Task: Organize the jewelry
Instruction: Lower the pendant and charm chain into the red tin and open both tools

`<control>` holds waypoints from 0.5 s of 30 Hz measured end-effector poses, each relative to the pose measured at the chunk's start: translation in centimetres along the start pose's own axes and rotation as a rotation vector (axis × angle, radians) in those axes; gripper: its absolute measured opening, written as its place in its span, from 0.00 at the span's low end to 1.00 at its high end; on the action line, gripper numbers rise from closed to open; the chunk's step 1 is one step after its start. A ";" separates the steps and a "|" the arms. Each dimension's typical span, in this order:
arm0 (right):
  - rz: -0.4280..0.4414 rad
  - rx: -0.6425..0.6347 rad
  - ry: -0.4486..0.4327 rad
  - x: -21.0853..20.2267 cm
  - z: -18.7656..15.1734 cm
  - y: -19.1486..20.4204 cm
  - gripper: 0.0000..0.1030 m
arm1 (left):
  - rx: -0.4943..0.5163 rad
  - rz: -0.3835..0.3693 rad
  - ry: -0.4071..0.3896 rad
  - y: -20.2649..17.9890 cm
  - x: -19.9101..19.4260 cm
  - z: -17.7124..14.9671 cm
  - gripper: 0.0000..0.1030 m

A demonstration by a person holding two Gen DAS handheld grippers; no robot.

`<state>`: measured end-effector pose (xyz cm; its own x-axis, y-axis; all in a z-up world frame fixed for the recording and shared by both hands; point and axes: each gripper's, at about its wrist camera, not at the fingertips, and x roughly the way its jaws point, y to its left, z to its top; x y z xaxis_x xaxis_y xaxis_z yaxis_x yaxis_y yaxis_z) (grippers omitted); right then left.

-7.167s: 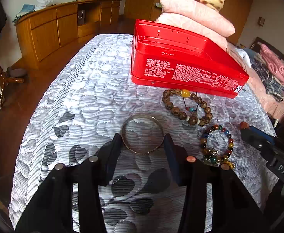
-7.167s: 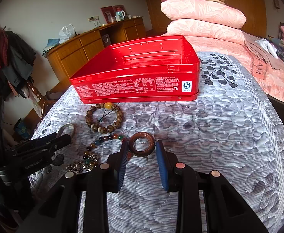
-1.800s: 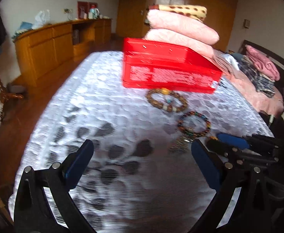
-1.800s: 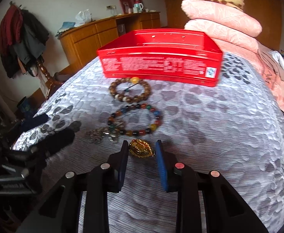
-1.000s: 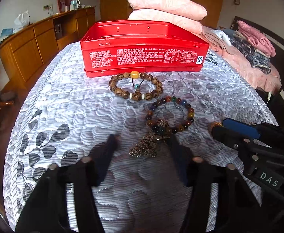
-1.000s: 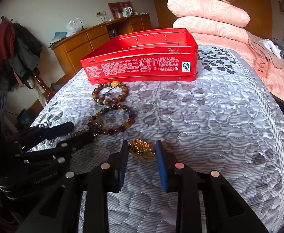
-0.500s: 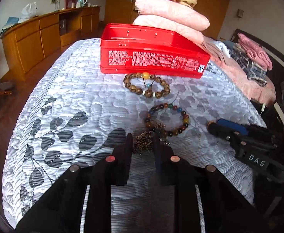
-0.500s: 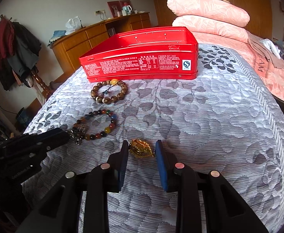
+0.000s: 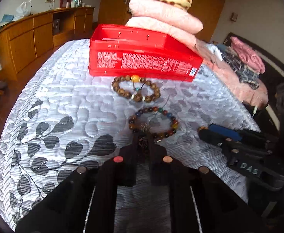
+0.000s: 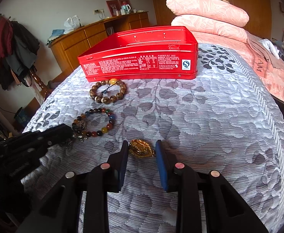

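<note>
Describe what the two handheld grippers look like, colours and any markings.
Both are black plastic frames with round copper and silver bolt heads. The right gripper has blue finger pads and "DAS" raised on its side. The left gripper looks all black. No hands or sleeves show.

My left gripper [image 9: 143,142] had just been closing, and its jaws pinched a dark, tasselled charm [image 9: 143,143] on the grey leaf-patterned bedspread [image 9: 68,101]. The charm hung off a multicoloured bead bracelet [image 9: 154,122]. Beyond it lay a brown wooden bead bracelet [image 9: 135,88], just before a red tin [image 9: 142,58]. My right gripper [image 9: 209,131] sat low at right.
</note>
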<state>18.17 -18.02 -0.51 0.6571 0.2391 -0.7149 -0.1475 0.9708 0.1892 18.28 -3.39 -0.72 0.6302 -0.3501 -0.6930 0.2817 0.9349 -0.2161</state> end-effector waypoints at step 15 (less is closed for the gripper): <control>-0.006 -0.012 -0.108 -2.8 3.4 -0.1 0.28 | 0.000 -0.070 -0.179 -0.6 -4.8 4.0 0.08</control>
<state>18.85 -18.86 3.77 0.7336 0.2309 -0.6392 -0.1520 0.9724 0.1768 17.94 -2.48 5.49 0.7277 -0.4194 -0.5427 0.3293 0.9077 -0.2599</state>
